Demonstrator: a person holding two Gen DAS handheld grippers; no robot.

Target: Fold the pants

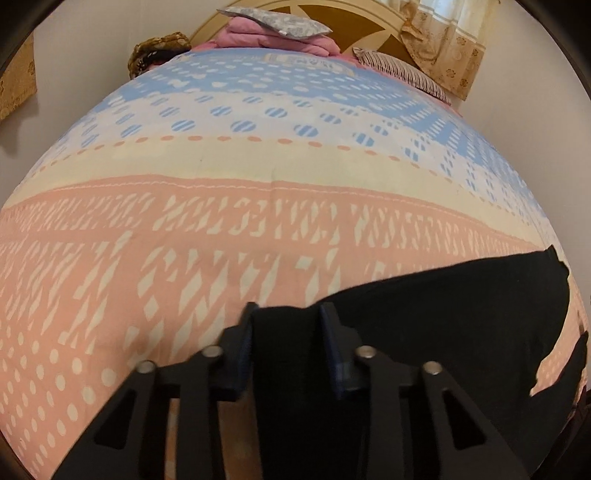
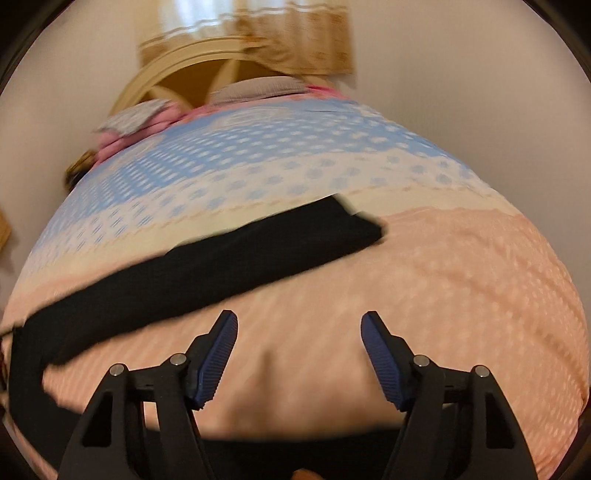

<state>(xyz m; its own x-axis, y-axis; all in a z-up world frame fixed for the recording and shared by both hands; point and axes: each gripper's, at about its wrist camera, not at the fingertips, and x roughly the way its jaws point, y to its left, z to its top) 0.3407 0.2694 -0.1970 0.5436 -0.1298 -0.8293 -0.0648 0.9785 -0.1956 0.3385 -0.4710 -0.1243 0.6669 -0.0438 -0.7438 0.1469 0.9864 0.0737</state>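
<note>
Black pants (image 1: 461, 314) lie on a bed with a pink, cream and blue patterned cover (image 1: 258, 221). My left gripper (image 1: 290, 314) is shut on a fold of the black pants at their near left end; the cloth fills the gap between the blue pads. In the right wrist view, one pant leg (image 2: 221, 254) stretches diagonally from lower left to upper right across the bed cover (image 2: 443, 277). My right gripper (image 2: 299, 321) is open and empty, over the pink cover, to the right of and nearer than the leg. This view is blurred.
A cream and brown headboard (image 1: 332, 11) stands at the far end of the bed with pink bedding (image 1: 280, 40) and grey pillows (image 1: 280, 20). A striped pillow (image 1: 402, 70) lies at the far right. Yellow curtains (image 1: 443, 40) hang beyond. Walls flank both sides.
</note>
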